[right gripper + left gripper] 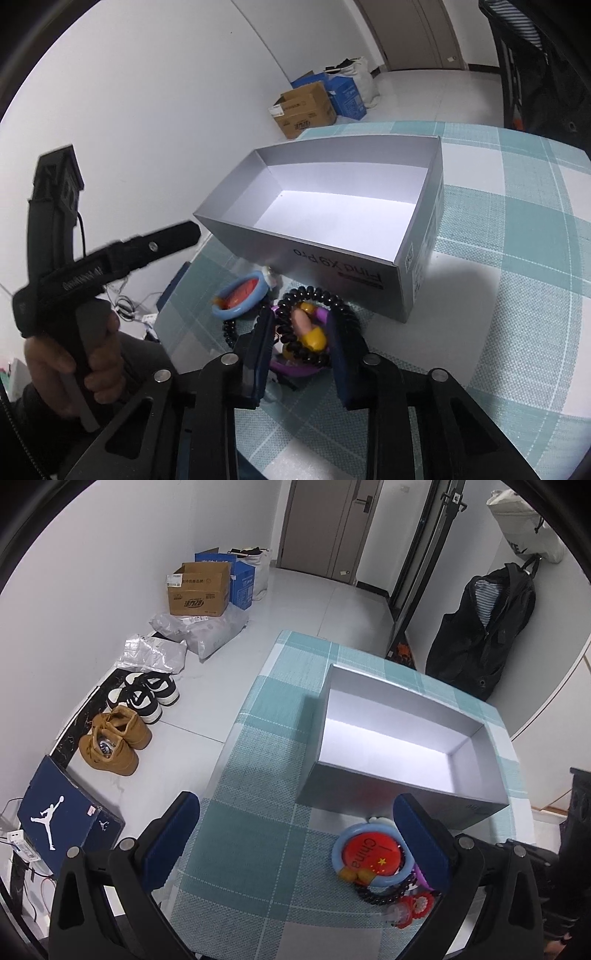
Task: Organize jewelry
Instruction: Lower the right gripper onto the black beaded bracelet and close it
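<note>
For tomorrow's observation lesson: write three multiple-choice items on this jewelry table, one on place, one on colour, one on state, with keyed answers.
1. The pile of jewelry lies where?
A inside the box
B on the cloth beside the box
C on the floor

2. The plastic ring around the red China badge is
A light blue
B green
C black

3. The open grey cardboard box is
A lidded
B full
C empty

Answers: 1 B, the pile sits on the checked tablecloth; 2 A, its rim shows blue; 3 C, bare floor inside.
</note>
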`<action>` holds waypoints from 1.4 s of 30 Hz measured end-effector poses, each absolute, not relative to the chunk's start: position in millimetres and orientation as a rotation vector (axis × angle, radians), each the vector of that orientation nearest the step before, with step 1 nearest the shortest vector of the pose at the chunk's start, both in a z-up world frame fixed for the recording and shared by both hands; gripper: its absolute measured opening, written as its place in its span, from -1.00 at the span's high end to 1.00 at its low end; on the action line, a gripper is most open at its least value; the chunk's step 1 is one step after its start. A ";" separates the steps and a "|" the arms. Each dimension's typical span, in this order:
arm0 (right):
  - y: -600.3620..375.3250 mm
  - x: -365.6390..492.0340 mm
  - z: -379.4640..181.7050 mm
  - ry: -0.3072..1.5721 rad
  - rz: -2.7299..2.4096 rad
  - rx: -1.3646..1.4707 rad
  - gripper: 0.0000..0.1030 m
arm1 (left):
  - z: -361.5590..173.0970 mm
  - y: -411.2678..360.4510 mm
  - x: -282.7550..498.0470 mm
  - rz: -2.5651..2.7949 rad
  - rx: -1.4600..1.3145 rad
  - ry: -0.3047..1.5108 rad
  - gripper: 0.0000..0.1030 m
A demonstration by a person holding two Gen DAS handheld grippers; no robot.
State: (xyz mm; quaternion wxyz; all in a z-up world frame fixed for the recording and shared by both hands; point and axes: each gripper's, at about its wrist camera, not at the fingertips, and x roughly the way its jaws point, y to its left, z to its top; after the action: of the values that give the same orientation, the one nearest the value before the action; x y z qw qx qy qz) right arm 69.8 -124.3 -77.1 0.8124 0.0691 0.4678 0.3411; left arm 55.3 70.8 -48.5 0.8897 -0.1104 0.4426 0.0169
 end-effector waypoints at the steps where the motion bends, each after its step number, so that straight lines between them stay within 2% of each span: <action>1: -124.8 69.5 -75.9 0.995 0.735 0.151 0.65 | -48.5 70.9 55.4 0.037 -0.228 0.921 -0.98; 5: -127.6 65.6 -70.2 0.972 0.749 0.153 0.82 | -50.0 72.2 54.5 0.048 -0.220 0.922 -0.98; 16: -142.9 54.4 -51.3 0.906 0.803 0.204 0.84 | -55.5 63.8 52.7 -0.053 -0.238 0.953 -0.98; 26: -166.9 49.7 -38.2 0.856 0.805 0.268 0.84 | -73.8 38.4 60.1 -0.142 -0.155 1.063 -0.98; 27: -168.9 49.7 -37.4 0.852 0.802 0.272 0.84 | -75.0 37.4 60.7 -0.144 -0.147 1.070 -0.92; 28: -170.1 49.5 -36.8 0.849 0.801 0.274 0.84 | -76.1 35.8 60.4 -0.151 -0.151 1.075 -0.75; 32: -177.0 45.9 -32.1 0.836 0.807 0.281 0.84 | -77.0 31.7 61.0 -0.176 -0.145 1.086 -0.48; 36: -180.1 42.9 -29.5 0.830 0.810 0.289 0.84 | -75.5 28.4 60.2 -0.221 -0.167 1.086 -0.11; 42: -183.6 39.6 -27.0 0.811 0.817 0.290 0.84 | -72.6 28.6 57.5 -0.226 -0.168 1.074 -0.10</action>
State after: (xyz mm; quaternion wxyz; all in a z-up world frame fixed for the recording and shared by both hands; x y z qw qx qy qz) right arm 39.6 -183.6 -27.0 0.8288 0.1367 0.3822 0.3851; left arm 57.5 28.6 -72.6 0.8499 -0.0798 0.5097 -0.1071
